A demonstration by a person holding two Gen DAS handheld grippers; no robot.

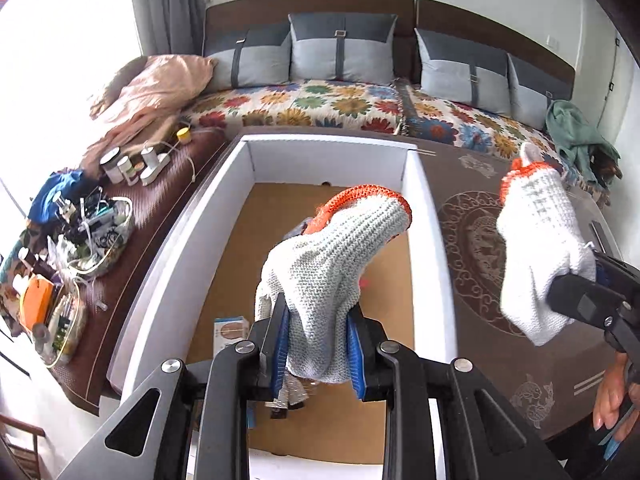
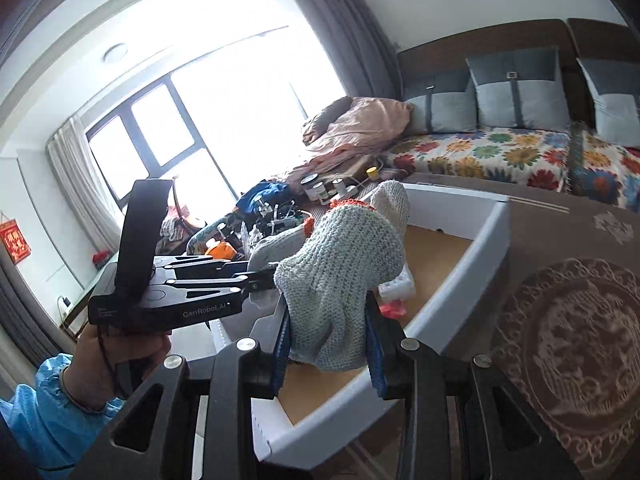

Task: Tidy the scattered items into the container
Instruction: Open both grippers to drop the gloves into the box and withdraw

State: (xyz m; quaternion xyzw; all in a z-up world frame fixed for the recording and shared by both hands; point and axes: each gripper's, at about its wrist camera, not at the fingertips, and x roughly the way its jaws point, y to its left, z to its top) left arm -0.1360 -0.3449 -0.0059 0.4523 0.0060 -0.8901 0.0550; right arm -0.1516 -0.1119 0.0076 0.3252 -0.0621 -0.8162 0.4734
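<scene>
My left gripper is shut on a white knitted glove with an orange cuff and holds it above the open white box, which has a brown cardboard floor. My right gripper is shut on a second white knitted glove and holds it over the box's near right wall. That second glove and the right gripper show at the right of the left wrist view, above the brown table. The left gripper shows in the right wrist view, left of the box.
Inside the box lie a small blue-white packet, a white pack and something red. The brown patterned table lies right of the box. A cluttered side surface with jars and baskets lies left. A sofa with a floral cover stands behind.
</scene>
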